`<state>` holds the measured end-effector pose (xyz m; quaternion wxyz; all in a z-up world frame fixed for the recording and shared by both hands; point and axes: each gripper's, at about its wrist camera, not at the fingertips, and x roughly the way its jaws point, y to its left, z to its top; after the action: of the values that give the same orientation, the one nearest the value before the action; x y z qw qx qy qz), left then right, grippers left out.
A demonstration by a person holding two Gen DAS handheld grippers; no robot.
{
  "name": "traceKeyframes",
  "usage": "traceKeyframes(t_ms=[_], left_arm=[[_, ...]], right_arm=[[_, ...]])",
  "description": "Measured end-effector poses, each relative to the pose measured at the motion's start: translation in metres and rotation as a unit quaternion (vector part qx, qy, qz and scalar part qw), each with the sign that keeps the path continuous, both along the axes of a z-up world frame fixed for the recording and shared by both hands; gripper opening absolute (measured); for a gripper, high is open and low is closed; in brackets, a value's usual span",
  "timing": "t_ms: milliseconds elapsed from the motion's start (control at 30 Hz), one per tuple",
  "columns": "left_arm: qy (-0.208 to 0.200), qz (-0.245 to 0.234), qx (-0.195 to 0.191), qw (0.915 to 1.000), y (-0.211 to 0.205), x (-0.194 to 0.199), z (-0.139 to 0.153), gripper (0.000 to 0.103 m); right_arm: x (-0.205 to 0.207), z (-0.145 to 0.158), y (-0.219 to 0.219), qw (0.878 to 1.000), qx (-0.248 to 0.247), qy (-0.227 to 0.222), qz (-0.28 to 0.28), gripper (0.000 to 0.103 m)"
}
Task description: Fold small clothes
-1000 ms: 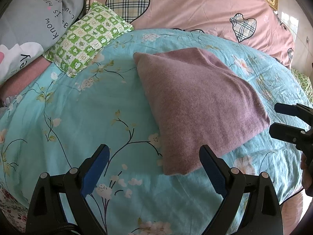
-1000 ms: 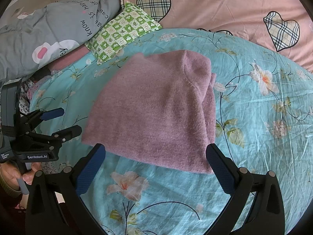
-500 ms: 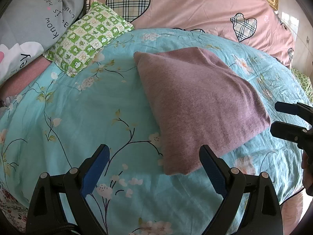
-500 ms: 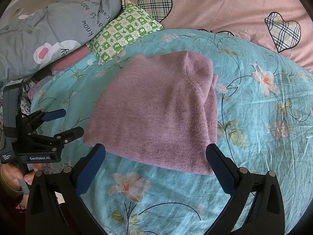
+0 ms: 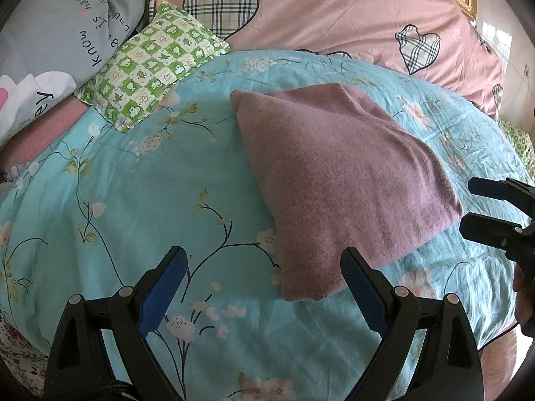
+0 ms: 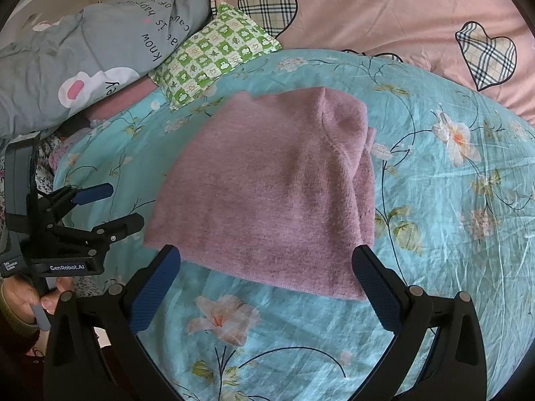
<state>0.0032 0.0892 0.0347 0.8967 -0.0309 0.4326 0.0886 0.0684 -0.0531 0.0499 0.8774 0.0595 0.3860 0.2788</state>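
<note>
A mauve knitted garment [image 5: 337,180] lies folded into a compact rectangle on the turquoise floral bedsheet [image 5: 133,200]. It also shows in the right wrist view [image 6: 274,193], with its folded layers stacked at the right edge. My left gripper [image 5: 264,284] is open and empty, hovering just short of the garment's near left corner. It also shows in the right wrist view [image 6: 110,205]. My right gripper [image 6: 267,284] is open and empty over the garment's near edge. It also shows in the left wrist view [image 5: 474,207], beside the garment's right corner.
A green checked pillow [image 5: 150,67] lies at the back left. A grey printed quilt [image 5: 50,50] and a pink quilt with plaid hearts [image 5: 334,16] lie along the back. The bed's edge falls away at the near left [image 6: 50,167].
Almost nothing has moved. The right wrist view has crept slightly forward over the garment. Both grippers stay open.
</note>
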Motion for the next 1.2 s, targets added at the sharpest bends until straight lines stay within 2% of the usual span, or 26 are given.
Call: traceKeyframes(t_ms=[1200], left_arm=[[-0.01,-0.006,-0.001,0.9999,-0.0021,-0.0017,0.0064,0.093]], right_arm=[[-0.0001,-0.0001,0.0047,1.0,0.001,-0.001,0.004,0.102]])
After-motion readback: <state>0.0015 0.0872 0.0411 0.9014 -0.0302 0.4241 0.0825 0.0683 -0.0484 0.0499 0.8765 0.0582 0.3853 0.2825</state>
